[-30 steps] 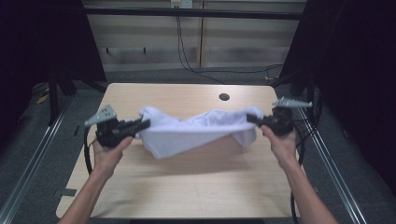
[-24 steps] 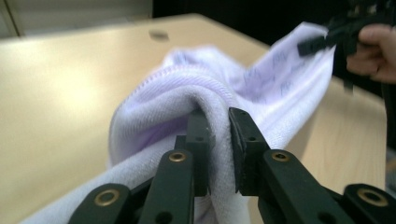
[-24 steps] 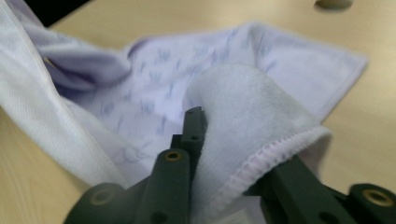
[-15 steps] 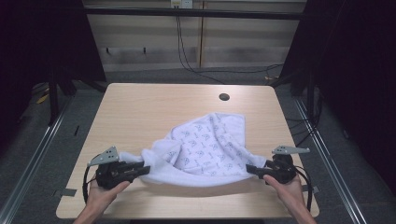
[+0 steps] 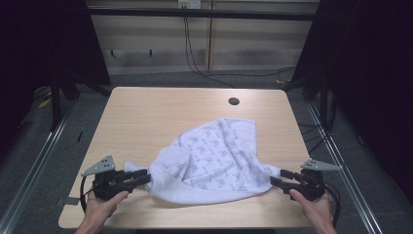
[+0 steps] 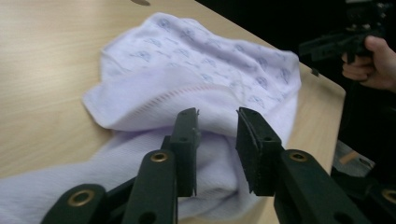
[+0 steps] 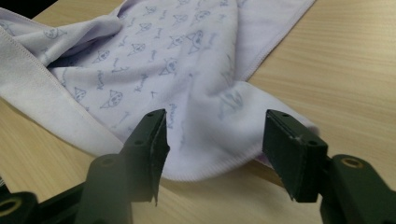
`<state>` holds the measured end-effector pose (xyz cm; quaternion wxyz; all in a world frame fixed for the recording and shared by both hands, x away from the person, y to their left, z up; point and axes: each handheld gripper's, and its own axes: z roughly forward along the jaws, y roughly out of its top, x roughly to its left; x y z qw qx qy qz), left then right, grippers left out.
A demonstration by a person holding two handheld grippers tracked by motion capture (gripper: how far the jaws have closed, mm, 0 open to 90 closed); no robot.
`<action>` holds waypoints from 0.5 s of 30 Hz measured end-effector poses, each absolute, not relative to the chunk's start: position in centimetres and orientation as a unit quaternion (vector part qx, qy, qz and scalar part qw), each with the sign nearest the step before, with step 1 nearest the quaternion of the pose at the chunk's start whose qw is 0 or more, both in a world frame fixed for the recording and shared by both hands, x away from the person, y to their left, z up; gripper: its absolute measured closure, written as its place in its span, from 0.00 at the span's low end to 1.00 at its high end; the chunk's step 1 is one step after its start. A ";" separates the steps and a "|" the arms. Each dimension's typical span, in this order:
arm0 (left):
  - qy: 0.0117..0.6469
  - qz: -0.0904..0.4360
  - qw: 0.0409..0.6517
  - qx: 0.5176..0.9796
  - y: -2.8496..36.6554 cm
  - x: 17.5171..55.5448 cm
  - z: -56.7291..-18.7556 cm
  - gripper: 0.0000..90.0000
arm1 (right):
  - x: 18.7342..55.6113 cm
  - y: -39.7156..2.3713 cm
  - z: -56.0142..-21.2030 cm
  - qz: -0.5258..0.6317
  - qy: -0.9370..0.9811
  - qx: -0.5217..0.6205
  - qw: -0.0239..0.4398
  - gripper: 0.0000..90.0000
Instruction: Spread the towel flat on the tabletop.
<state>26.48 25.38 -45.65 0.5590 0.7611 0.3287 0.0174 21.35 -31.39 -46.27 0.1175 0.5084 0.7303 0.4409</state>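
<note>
A white cloth [image 5: 209,156] with a small blue print lies crumpled on the wooden table [image 5: 146,112], its near edge folded over. My left gripper [image 5: 141,176] sits low at the cloth's near-left corner. In the left gripper view its jaws [image 6: 217,140] have just been opening, and the cloth [image 6: 196,70] lies loose between them without being pinched. My right gripper [image 5: 276,178] is at the near-right corner. Its jaws [image 7: 212,140] have just been opening and stand wide, with the cloth corner [image 7: 219,140] resting flat on the table between them.
A round cable hole [image 5: 234,101] sits at the table's far right. Dark frame rails and floor surround the table on both sides. The near table edge runs just under both hands. In the left gripper view the person's right hand [image 6: 373,60] shows far off.
Both hands came toward the near edge and down, laying the stretched cloth onto the table. Both grippers, earlier shut on the cloth's corners, now stand open.
</note>
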 end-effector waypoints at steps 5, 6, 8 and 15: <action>0.368 0.022 0.528 0.765 25.4 29.7 -47.0 0.74 | 22.4 -27.8 -45.1 0.462 0.750 0.459 0.113 0.52; 0.368 0.022 0.528 0.765 25.4 29.7 -47.0 0.71 | 22.7 -27.0 -44.9 0.459 0.756 0.453 0.111 0.52; 0.371 0.009 0.495 0.786 24.4 30.8 -48.4 0.69 | 23.4 -25.2 -45.0 0.464 0.765 0.437 0.094 0.52; 0.327 0.019 0.442 0.835 22.4 29.9 -49.4 0.87 | 25.2 -20.3 -47.7 0.410 0.813 0.411 0.030 0.41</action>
